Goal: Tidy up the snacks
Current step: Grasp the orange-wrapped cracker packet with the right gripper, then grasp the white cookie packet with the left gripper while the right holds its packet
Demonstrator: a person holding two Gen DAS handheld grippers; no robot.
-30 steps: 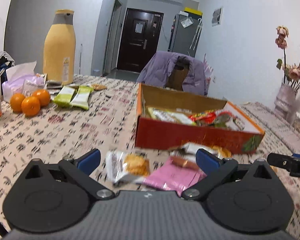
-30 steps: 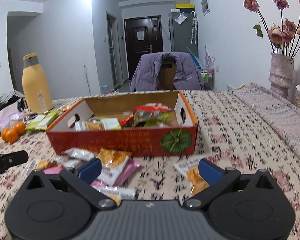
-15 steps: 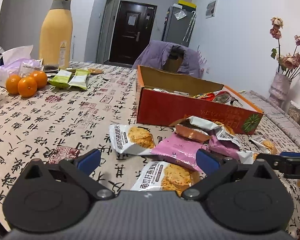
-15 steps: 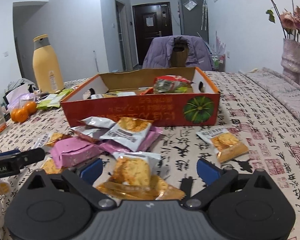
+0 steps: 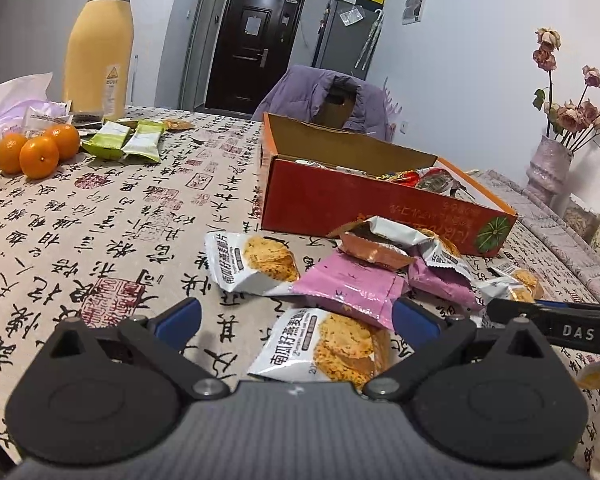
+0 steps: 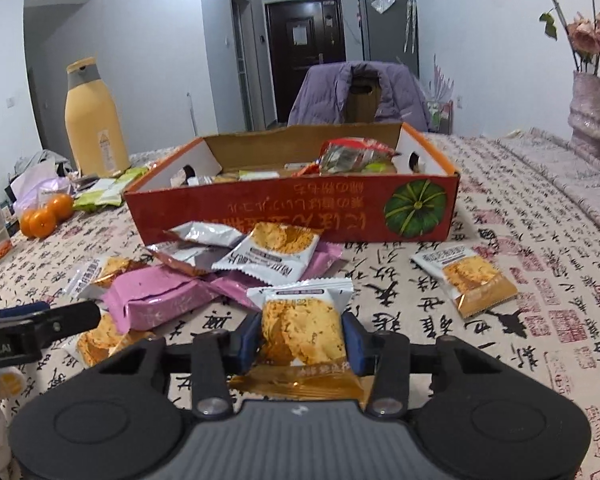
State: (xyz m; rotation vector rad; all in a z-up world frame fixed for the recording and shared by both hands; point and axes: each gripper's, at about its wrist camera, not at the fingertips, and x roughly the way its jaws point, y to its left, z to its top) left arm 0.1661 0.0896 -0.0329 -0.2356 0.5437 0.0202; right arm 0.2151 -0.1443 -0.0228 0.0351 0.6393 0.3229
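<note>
Right gripper (image 6: 303, 338), blue-padded and black-armed, is closing its jaws on a white-and-gold foil cracker packet (image 6: 302, 326), and I am pressing both pads against its sides. Printed golden crackers are showing across its face, white crimped seal pointing away, gold end toward me. It is lying on the calligraphy-print tablecloth (image 6: 500, 240), just in front of the open red cardboard box (image 6: 292, 208). My left gripper (image 5: 296, 318) is hanging wide open around a similar packet (image 5: 324, 346).

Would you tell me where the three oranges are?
In the left wrist view, the oranges sit far left on the table, beside green snack packets, before the yellow bottle.
</note>
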